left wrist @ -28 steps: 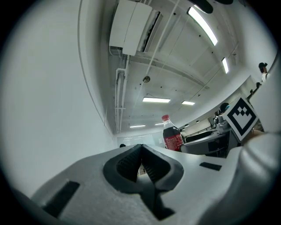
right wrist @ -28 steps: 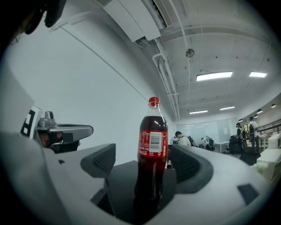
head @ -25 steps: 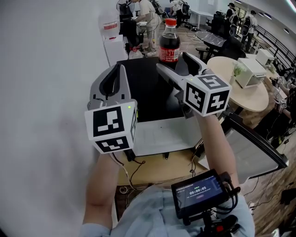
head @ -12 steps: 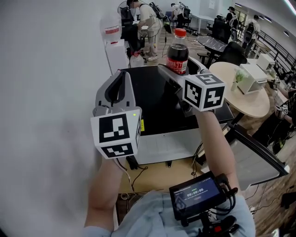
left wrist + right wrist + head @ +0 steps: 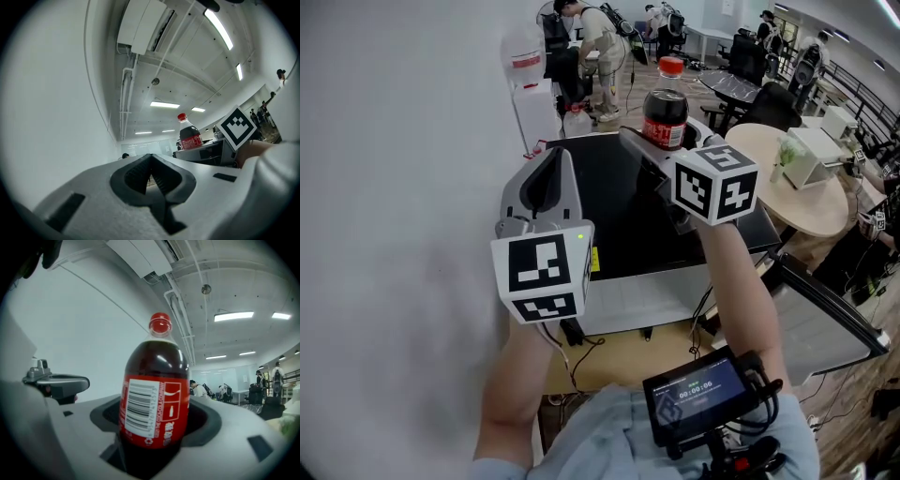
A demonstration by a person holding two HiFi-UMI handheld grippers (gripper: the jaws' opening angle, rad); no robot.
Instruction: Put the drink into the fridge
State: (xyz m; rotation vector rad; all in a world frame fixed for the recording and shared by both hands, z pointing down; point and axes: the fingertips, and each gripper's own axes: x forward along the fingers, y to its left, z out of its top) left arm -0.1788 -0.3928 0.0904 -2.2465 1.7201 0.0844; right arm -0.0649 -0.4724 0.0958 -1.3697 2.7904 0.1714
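Right jaws [image 5: 662, 131]: they have just been closing and now sit on the drink bottle [image 5: 665, 111], one jaw against each side of its lower body. In the right gripper view the bottle [image 5: 157, 394] fills the cradle between the jaws [image 5: 157, 420], upright, with the red label and barcode facing the camera and the red cap on top. The bottle holds dark liquid. It stands over the far part of the black surface [image 5: 609, 216], which tops a white-fronted cabinet; the jaws hide its base, so I cannot tell whether it rests on the surface or is lifted clear. Left jaws [image 5: 551, 161]: closed tip to tip with nothing between them – the left gripper view shows the two tips [image 5: 150, 157] meeting in front of the empty cradle. The left gripper hovers over the near left edge of the black surface, close to the white wall [image 5: 394, 187] and well apart from the bottle [image 5: 190, 137], which appears beyond it to the right. A round pale table [image 5: 806, 192] stands to the right of the cabinet.
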